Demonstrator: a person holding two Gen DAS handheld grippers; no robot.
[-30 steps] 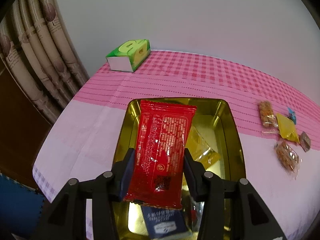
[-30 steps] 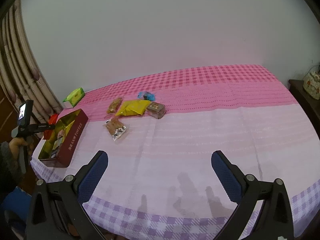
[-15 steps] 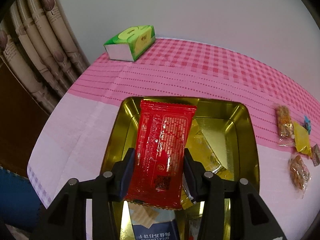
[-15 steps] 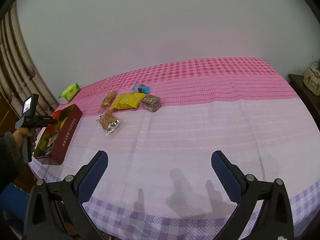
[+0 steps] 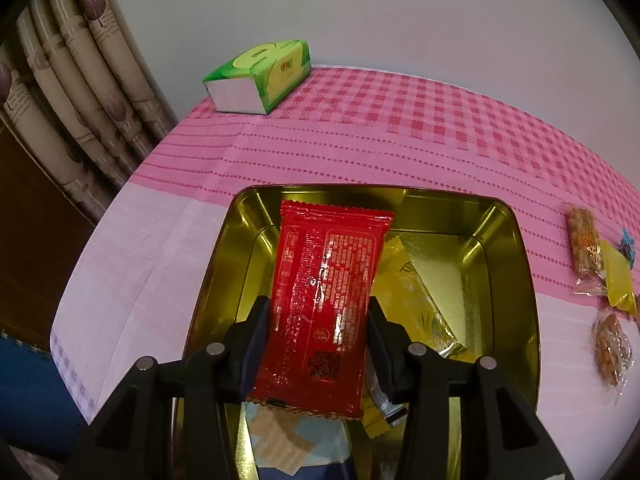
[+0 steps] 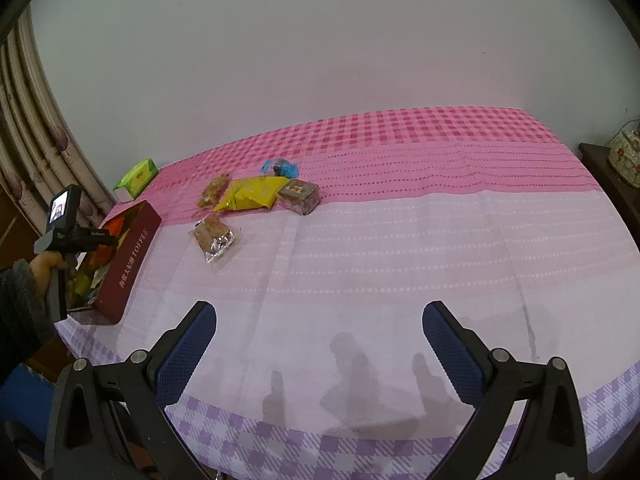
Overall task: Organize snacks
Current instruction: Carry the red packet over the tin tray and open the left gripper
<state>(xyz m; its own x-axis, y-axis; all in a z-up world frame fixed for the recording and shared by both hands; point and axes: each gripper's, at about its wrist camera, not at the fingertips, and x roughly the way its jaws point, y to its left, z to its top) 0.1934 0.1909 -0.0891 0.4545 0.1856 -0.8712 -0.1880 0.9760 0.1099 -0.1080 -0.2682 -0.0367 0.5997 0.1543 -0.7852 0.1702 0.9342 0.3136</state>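
Clearly the left gripper clamps the red packet over the gold tin, long axis toward twelve o'clock; the right gripper, jaws apart and empty, hovers well away.

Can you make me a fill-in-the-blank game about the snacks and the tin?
1. The left gripper is shut on a ____ snack packet.
2. That packet is held above the open ____-coloured inside of the tin.
3. The right gripper is open and holds ____.
4. The box by the curtain is mostly ____.

Missing words: red; gold; nothing; green
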